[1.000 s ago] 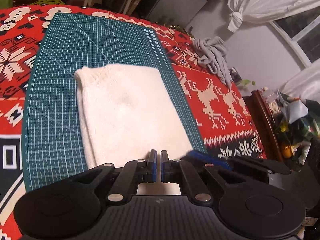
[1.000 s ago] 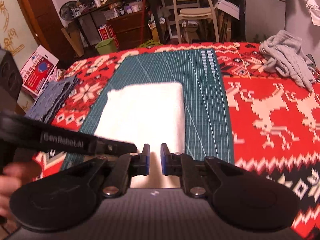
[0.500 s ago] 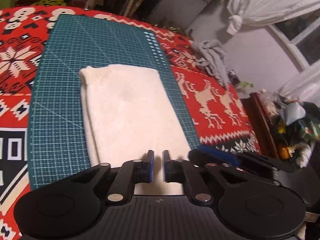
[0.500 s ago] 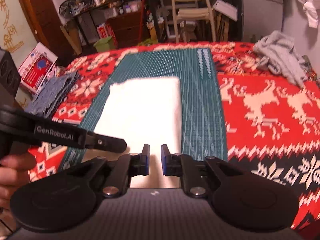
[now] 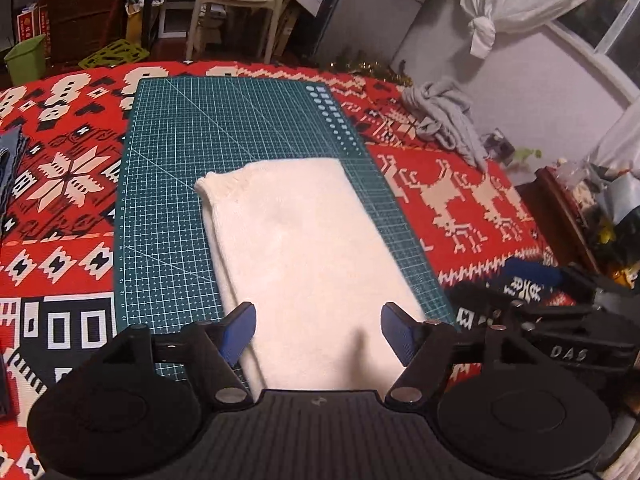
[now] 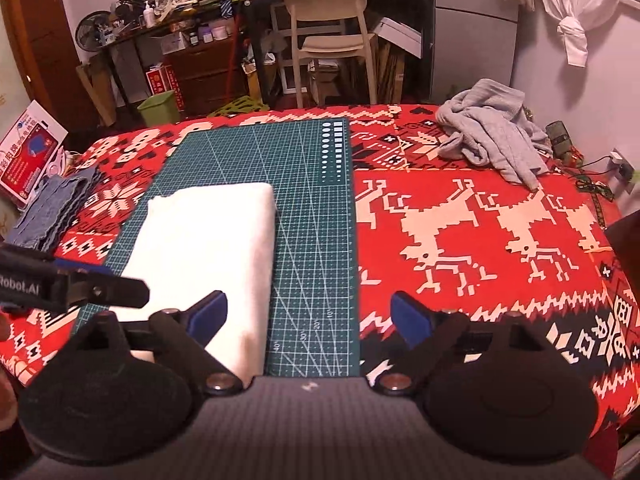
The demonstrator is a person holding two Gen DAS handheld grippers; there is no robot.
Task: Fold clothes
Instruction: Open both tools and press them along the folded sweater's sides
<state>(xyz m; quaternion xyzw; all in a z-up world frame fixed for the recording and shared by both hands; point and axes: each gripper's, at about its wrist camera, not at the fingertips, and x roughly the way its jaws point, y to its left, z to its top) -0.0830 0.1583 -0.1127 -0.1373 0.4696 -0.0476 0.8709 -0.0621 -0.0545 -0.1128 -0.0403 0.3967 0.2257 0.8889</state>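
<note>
Item: white garment (image 5: 304,248), folded into a neat rectangle on the green mat (image 5: 168,184), directly ahead of the left hand-held gripper (image 5: 318,330). Left and right hand-held gripper (image 6: 308,318) jaws opening, nothing between them. Grey garment (image 6: 492,128) far right, unfolded, remaining. Near edge of white garment hidden.

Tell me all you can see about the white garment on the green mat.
The white garment looks soft and fuzzy, like knit or fleece. It is folded into a neat long rectangle and lies flat on the green mat, toward its right side. A ribbed edge shows at the far left corner. Neither hand-held gripper grips it.
</note>
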